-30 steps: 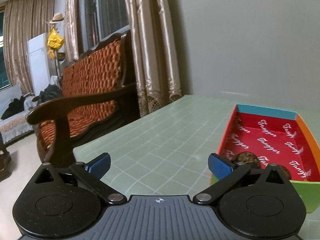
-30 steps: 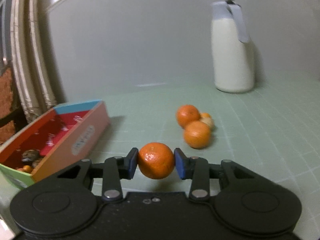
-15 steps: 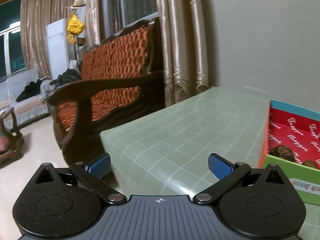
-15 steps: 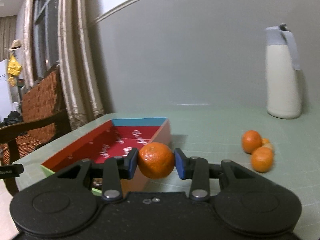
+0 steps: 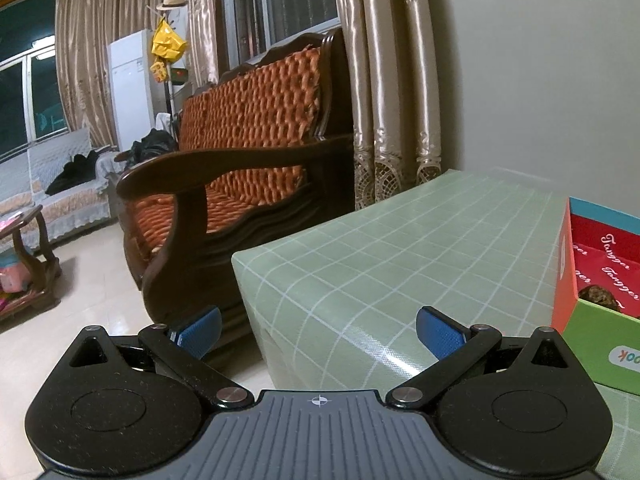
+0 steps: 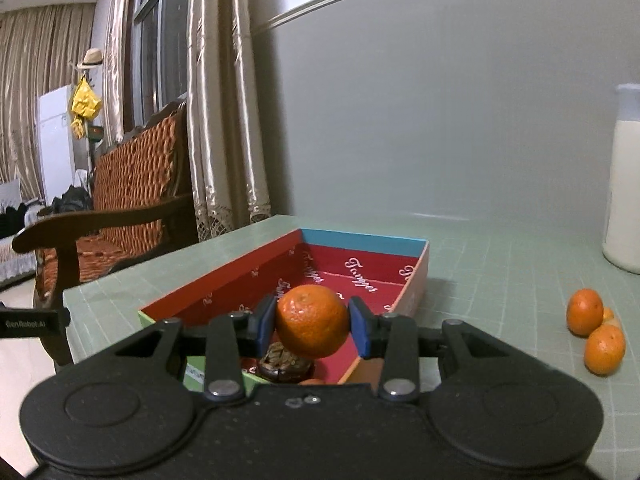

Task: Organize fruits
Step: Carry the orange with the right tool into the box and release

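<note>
Green table (image 6: 500,264), box (image 6: 416,276) lengthwise away, right tongs (image 6: 313,325) clamping orange (image 6: 312,322)

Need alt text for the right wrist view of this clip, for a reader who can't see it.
The right tongs grip an orange mandarin above a red-lined open box that already holds dark fruit. More mandarins lie on the green checked table to the right, a white jug beyond them.

Round orange mandarin (image 6: 312,321), frame centre. Red-lined cardboard box (image 6: 360,242) with white script, blue end wall. Pale green white-gridded tablecloth (image 5: 400,256), lower right.
</note>
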The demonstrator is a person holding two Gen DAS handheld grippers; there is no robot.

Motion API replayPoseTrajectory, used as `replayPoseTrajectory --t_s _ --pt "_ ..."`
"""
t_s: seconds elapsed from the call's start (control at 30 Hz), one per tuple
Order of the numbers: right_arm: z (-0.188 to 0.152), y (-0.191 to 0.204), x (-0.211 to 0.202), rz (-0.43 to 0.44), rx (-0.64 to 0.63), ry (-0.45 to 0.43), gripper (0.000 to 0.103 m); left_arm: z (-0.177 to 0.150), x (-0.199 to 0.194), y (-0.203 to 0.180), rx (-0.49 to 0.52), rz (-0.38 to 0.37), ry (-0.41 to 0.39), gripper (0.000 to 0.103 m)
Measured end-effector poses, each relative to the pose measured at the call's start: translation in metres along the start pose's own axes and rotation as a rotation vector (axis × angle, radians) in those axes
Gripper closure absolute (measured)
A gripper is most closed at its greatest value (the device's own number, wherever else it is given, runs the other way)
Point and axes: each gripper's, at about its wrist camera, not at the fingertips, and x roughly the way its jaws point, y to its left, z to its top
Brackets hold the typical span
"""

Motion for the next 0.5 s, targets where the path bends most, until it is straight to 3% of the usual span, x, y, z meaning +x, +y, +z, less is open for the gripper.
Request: replayPoseTrajectory --t_s 0.17,0.3,0.5 --pt "-0.0032 -0.0019 -0.0006 -0.028 0.002 0.0 0.062 -0.0003 -0.0016 -0.0019 0.007 -0.009 -0.004 0.0" --pt "-0.0039 -0.0053 -0.0042 -0.039 0.013 -0.02 0.04 -0.0009 -0.0034 -0.0047 0.02 -0.013 -0.009 0.0" --pt "-0.0031 -0.0057 -0.0045 -0.036 0.013 -0.021 0.04 -0.0017 -0.006 -0.0078 0.029 -0.022 -0.009 0.0"
